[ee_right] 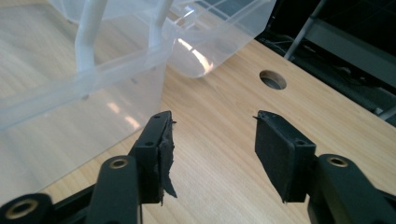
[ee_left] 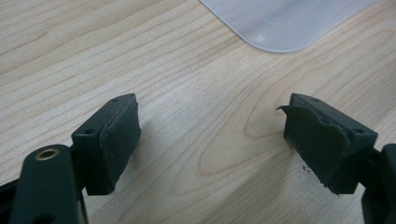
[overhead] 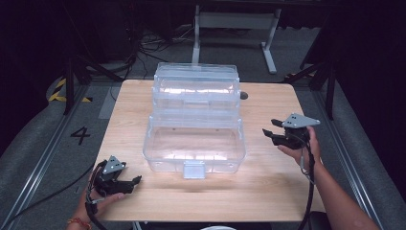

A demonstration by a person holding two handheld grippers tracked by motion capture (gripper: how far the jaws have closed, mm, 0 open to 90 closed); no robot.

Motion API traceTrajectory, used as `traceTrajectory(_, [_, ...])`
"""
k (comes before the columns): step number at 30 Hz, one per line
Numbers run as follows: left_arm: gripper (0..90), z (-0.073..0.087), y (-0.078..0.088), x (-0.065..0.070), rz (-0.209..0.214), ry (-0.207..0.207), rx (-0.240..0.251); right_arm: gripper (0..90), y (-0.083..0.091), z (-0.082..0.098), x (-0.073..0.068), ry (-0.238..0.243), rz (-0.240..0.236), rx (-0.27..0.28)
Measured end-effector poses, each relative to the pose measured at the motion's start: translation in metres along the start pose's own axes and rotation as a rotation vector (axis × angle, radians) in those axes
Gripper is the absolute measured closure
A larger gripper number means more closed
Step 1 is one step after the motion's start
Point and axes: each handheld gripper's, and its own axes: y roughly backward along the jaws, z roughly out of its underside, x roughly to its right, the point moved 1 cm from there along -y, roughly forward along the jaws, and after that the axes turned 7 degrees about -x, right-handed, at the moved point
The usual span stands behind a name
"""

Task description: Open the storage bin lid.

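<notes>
A clear plastic box (overhead: 194, 143) stands open in the middle of the wooden table (overhead: 268, 196), its stepped trays (overhead: 195, 88) raised behind the empty base and its latch (overhead: 194, 170) facing me. My left gripper (overhead: 136, 179) rests low at the near left corner, open, with nothing between its jaws. In the left gripper view the gripper (ee_left: 210, 116) hangs over bare wood, with a rounded corner of the box (ee_left: 285, 23) farther off. My right gripper (overhead: 269, 132) hovers to the right of the box, open and empty. In the right gripper view the gripper (ee_right: 212, 126) stands beside the box wall (ee_right: 93, 88).
A round cable hole (overhead: 243, 95) pierces the table to the right of the trays; it is also the hole (ee_right: 273, 79) in the right gripper view. A white desk frame (overhead: 234, 21) and cables lie on the floor behind. A "4" mark (overhead: 80, 135) is on the floor at left.
</notes>
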Motion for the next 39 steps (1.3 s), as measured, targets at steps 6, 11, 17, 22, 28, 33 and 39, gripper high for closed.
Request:
traceTrajectory(6, [19.1, 0.0, 0.0, 0.0, 0.0, 0.0, 0.0, 40.5, 0.002, 0.008, -0.001, -0.016, -0.02, -0.034])
traceTrajectory(11, [19.1, 0.0, 0.0, 0.0, 0.0, 0.001, 0.0, 37.3, 0.002, 0.018, -0.005, -0.003, -0.009, -0.067])
traceTrajectory(17, [19.1, 0.0, 0.0, 0.0, 0.0, 0.0, 0.0, 31.9, 0.005, 0.034, -0.011, -0.031, -0.032, -0.076])
traceTrajectory(22, [18.8, -0.001, 0.0, 0.0, 0.003, 0.001, -0.002, 28.9, 0.01, 0.053, -0.016, -0.057, -0.023, -0.082])
traceTrajectory(28, [18.3, -0.001, -0.001, 0.0, 0.006, -0.001, -0.007, 22.4, 0.017, 0.077, -0.023, -0.108, 0.001, -0.109])
traceTrajectory(33, [16.0, -0.003, -0.002, -0.002, 0.012, -0.007, -0.007, 19.9, 0.017, 0.096, -0.03, -0.126, -0.006, -0.14])
traceTrajectory(39, [14.8, -0.005, -0.004, -0.004, 0.015, -0.005, -0.012, 18.4, 0.012, 0.111, -0.029, -0.166, 0.003, -0.167])
